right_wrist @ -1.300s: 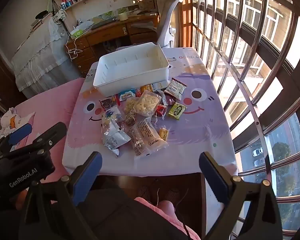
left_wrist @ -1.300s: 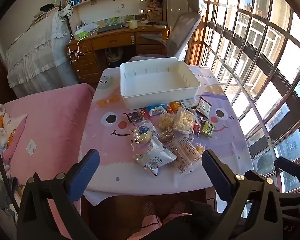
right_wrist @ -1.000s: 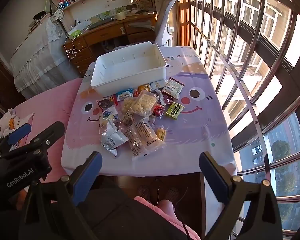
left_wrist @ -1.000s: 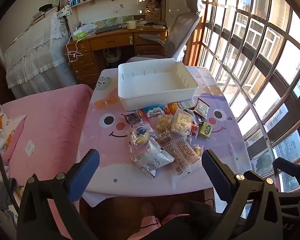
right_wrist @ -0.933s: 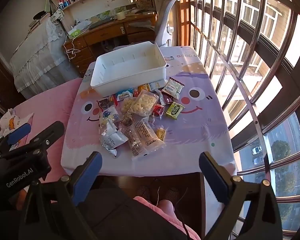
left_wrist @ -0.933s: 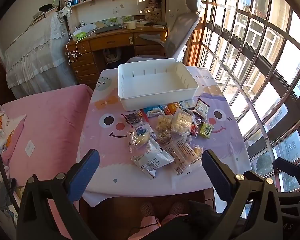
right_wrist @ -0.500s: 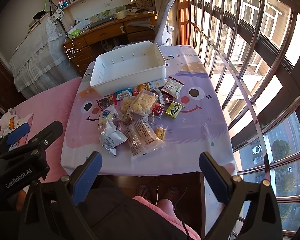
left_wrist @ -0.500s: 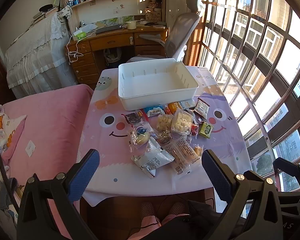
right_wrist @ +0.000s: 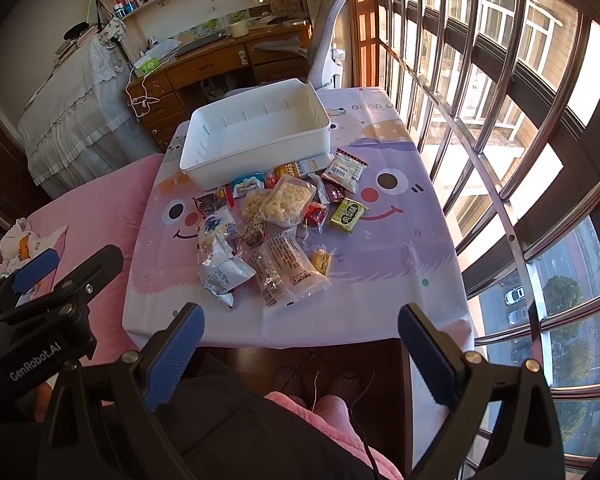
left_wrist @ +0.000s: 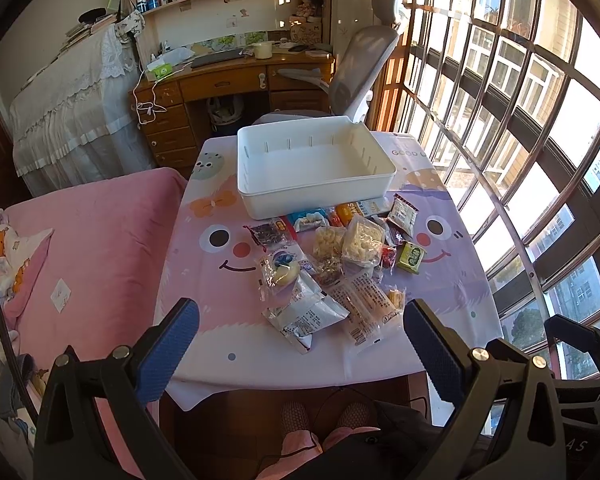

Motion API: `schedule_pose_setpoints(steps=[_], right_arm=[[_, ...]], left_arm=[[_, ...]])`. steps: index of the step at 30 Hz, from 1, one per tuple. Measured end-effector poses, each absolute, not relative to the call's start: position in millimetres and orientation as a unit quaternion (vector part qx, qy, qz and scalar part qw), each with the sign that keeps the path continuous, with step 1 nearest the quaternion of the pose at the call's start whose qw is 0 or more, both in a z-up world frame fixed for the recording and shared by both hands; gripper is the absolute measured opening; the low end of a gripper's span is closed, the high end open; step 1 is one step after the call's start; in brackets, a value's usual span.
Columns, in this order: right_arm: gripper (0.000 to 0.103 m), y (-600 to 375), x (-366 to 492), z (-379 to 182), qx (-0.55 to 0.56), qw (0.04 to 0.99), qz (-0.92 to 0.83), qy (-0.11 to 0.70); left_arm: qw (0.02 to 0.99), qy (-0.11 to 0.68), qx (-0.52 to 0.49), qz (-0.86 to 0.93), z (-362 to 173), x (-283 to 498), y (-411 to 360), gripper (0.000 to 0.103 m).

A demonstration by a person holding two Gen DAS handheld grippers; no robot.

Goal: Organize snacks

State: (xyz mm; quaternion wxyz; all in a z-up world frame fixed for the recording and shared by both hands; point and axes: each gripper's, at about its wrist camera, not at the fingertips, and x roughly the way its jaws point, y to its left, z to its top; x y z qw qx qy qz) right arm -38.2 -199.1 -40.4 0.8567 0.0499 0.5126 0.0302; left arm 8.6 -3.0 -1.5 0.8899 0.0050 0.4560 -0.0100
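Left gripper (left_wrist: 300, 344) and right gripper (right_wrist: 300, 340) gape wide, holding nothing.

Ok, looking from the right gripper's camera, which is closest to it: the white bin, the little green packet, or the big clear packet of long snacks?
1. Big clear packet: nearest, at the front of the snack pile, a little left of centre.
2. Green packet: farther back, on the pile's right edge.
3. White bin: farthest, behind all the snacks.

The right gripper has open, empty jaws.

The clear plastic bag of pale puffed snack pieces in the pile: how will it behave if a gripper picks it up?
The clear plastic bag of pale puffed snack pieces looks airy, so probably light. Its film looks glossy, perhaps slippery and floppy. The pieces may crush under a hard squeeze.
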Motion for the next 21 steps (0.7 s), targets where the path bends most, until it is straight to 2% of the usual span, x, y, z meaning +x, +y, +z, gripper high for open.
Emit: schedule_pose_setpoints(steps=[21], right_arm=[[0.098, -183.1, -49.9, -34.6, 0.04, 0.868, 0.013, 0.495]], left_arm=[[0.89, 0.454, -0.012, -0.041, 2.9, 1.3, 15.9, 0.102]])
